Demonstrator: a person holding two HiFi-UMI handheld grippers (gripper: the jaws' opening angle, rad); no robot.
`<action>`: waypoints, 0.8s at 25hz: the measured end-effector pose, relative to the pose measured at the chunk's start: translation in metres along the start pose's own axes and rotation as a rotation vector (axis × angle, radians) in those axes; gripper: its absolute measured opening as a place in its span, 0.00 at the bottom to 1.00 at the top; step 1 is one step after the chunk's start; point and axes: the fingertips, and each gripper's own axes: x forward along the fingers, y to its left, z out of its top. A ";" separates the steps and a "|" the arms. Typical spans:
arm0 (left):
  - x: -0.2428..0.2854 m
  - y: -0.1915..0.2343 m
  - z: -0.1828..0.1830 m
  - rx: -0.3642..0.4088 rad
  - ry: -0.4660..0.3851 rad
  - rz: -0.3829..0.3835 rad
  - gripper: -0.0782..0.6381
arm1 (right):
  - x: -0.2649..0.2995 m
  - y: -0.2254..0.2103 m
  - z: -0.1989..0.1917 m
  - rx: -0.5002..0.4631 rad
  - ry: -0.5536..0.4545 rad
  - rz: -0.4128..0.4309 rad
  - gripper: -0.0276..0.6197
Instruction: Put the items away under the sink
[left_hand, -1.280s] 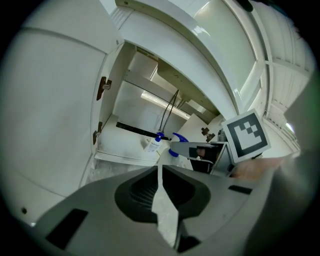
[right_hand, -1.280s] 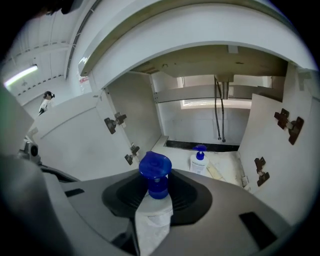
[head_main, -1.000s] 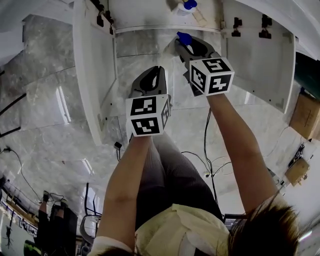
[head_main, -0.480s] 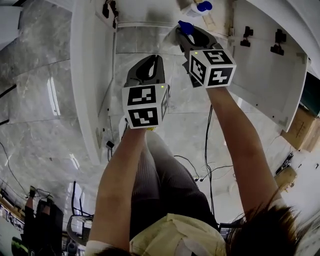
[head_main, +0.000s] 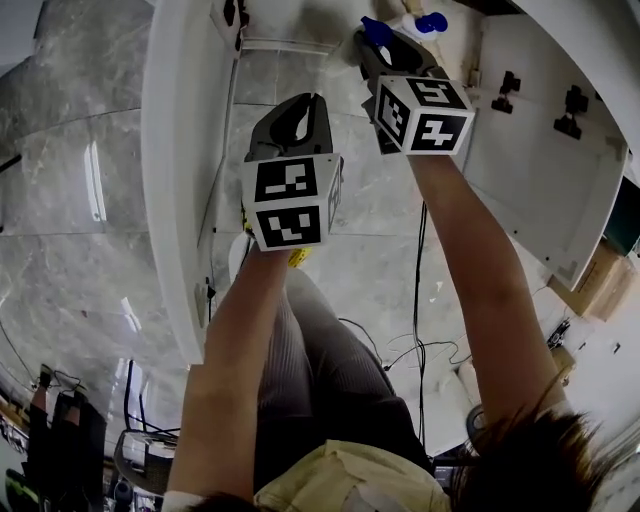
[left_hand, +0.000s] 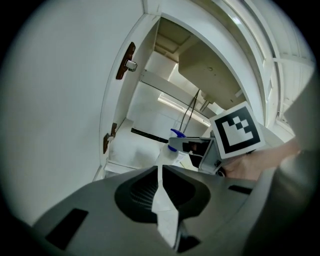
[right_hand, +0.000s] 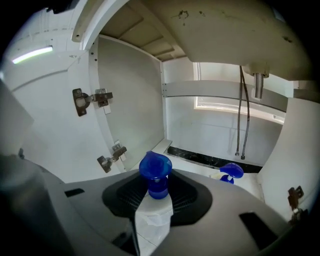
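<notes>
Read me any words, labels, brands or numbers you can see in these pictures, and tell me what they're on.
No readable text anywhere.
Left cube, right cube: black-and-white square marker patterns only, no letters.
Held bottle, cabinet bottle: no label shows.

No legible text or labels

Spray bottle (right_hand: 155, 172) body mostly hidden between jaws — second bottle (head_main: 428, 22) cut by top edge.
</notes>
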 end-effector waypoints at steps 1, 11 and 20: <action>0.002 0.001 0.001 0.001 -0.003 0.000 0.19 | 0.004 -0.001 0.002 0.001 -0.006 -0.007 0.26; 0.015 0.012 0.008 0.010 -0.033 0.009 0.19 | 0.028 -0.013 0.017 -0.014 -0.078 -0.082 0.26; 0.020 0.021 0.005 -0.018 -0.050 0.006 0.19 | 0.044 -0.023 0.022 -0.015 -0.134 -0.144 0.26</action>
